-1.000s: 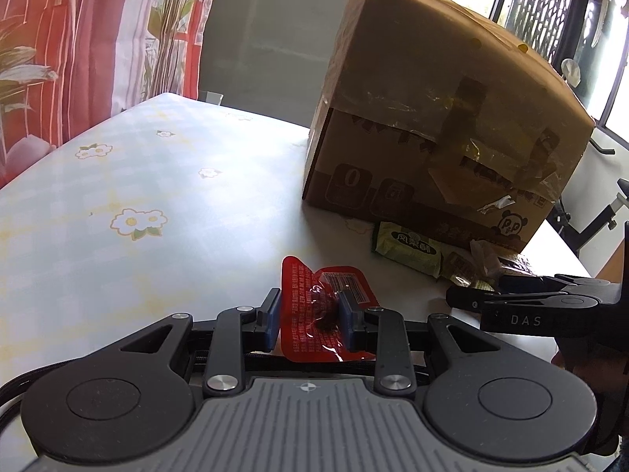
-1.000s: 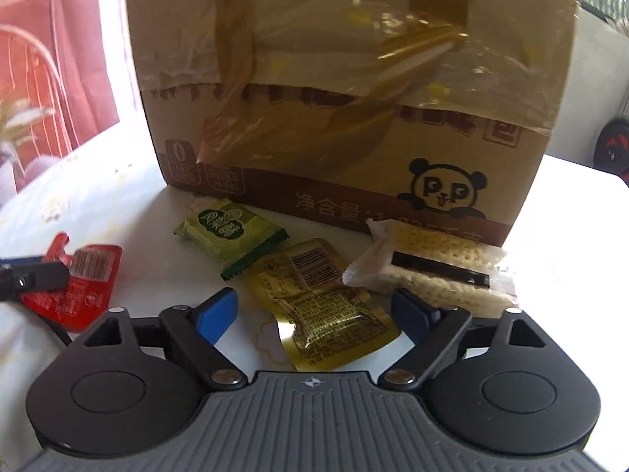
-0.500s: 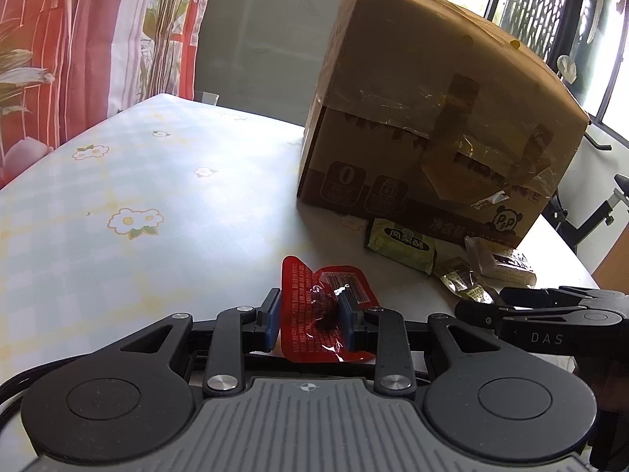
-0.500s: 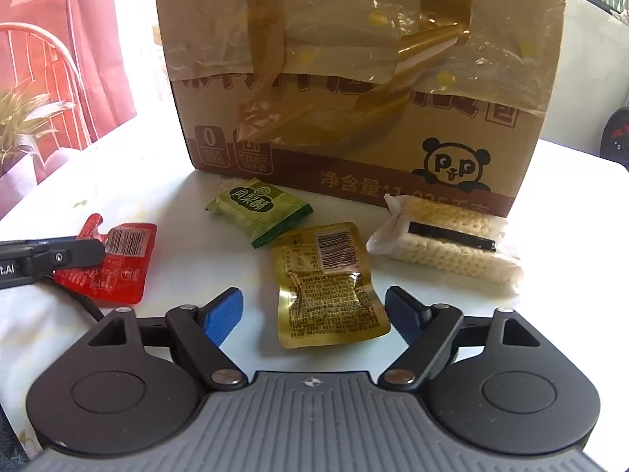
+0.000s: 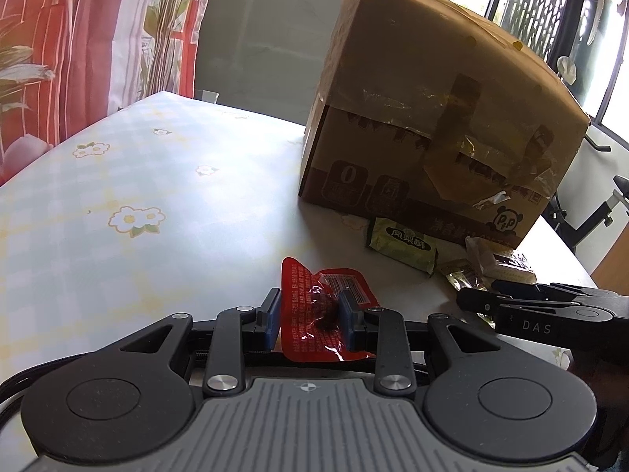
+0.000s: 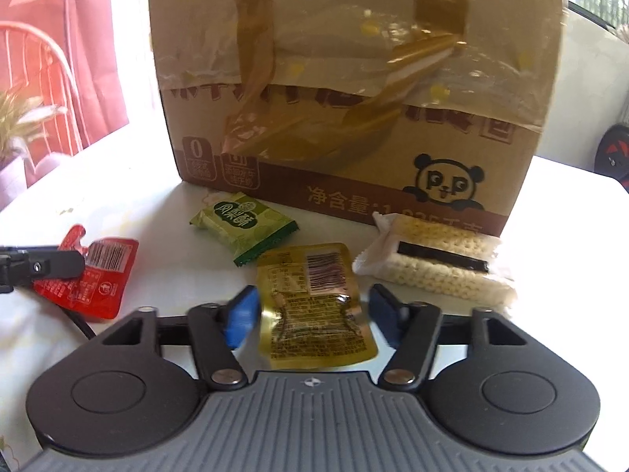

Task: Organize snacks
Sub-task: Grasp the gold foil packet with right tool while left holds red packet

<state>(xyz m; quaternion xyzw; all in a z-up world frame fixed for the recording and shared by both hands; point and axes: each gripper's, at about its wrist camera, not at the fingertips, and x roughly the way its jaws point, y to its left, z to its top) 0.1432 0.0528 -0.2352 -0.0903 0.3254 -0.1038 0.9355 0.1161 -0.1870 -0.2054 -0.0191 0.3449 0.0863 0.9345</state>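
Closing in since a second ago, the right gripper [image 6: 310, 320] now straddles the crinkly gold foil pouch [image 6: 314, 303], pads not yet touching. Left gripper [image 5: 310, 322] pinches the glossy red sachet [image 5: 322, 310]. Green packet [image 6: 243, 228] and cracker pack [image 6: 436, 263] lie unsorted on the worktop [image 5: 157, 196] beside the taped cardboard box [image 6: 354, 90].

Box [image 6: 354, 90]: tall, taped, blocks the far side of the surface [image 5: 118, 181].
Green packet [image 6: 243, 228], wafer pack [image 6: 436, 265]: lie just before the box foot, narrow gaps between.
Gold pouch [image 6: 314, 303]: fills the space between the closing right tongs [image 6: 314, 314].
Red pouch [image 6: 90, 279]: left, well apart from the gold pouch; bare strip between.
Left half of the surface: open, clear passage to the curtain [image 5: 59, 39].
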